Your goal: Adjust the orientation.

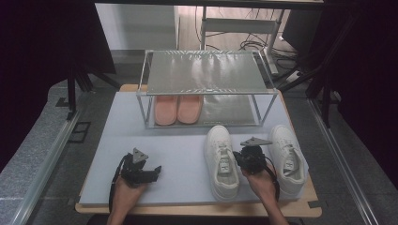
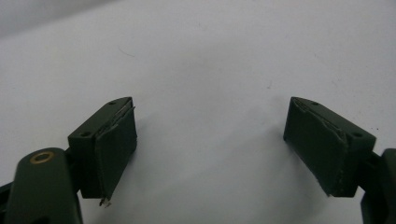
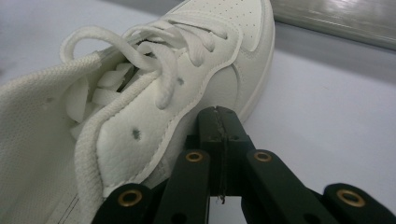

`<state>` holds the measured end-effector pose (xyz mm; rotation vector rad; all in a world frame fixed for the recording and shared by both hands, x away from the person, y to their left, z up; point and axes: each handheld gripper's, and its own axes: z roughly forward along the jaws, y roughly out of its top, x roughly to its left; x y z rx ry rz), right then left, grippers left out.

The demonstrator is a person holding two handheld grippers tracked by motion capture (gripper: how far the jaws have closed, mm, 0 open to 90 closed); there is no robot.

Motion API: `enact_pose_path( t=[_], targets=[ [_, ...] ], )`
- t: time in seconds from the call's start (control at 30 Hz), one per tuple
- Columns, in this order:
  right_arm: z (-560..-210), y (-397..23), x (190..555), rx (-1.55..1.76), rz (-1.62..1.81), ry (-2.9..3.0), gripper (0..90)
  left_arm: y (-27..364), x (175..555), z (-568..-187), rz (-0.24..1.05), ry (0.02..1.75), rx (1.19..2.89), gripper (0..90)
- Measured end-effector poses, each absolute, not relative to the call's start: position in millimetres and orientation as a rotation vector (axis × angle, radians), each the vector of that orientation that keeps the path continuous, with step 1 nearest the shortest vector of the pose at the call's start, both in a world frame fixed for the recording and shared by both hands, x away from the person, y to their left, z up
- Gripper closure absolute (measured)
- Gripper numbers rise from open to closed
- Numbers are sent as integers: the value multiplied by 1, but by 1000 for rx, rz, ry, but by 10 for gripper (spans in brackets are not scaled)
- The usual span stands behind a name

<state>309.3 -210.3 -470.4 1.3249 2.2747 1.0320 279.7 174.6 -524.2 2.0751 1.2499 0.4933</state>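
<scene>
While the left gripper (image 1: 157,169) rests wide open on the mat (image 1: 183,150), the right gripper (image 3: 219,114) is closed on nothing. Its jaws sit just beside the left white sneaker (image 3: 154,93).

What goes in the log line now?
left gripper: open, empty | right gripper: shut, beside white lace-up sneaker | pink slippers: on shelf

Dim, soft-focus frames; glare streaks the shelf top (image 1: 206,70), surroundings nearly black.
</scene>
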Motion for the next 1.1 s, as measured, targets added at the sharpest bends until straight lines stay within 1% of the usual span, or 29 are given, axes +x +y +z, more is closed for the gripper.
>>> enact_pose_path(
  t=[0.17, 0.33, 0.6, 0.87, 1.1],
  targets=[
    [-471, -198, 312, 1286, 1051, 2311, 900, 175, 280, -524, 494, 1250, 2075, 171],
    [-468, -204, 313, 1282, 1058, 2333, 890, 175, 280, -524, 493, 1250, 2075, 171],
    [-456, -216, 300, 1260, 1038, 2336, 786, 174, 280, -524, 494, 1250, 2075, 172],
    [-443, -227, 283, 1255, 1062, 2368, 638, 174, 279, -524, 496, 1249, 2075, 173],
    [-435, -229, 274, 1249, 1121, 2393, 583, 174, 279, -524, 498, 1249, 2074, 173]
  ],
)
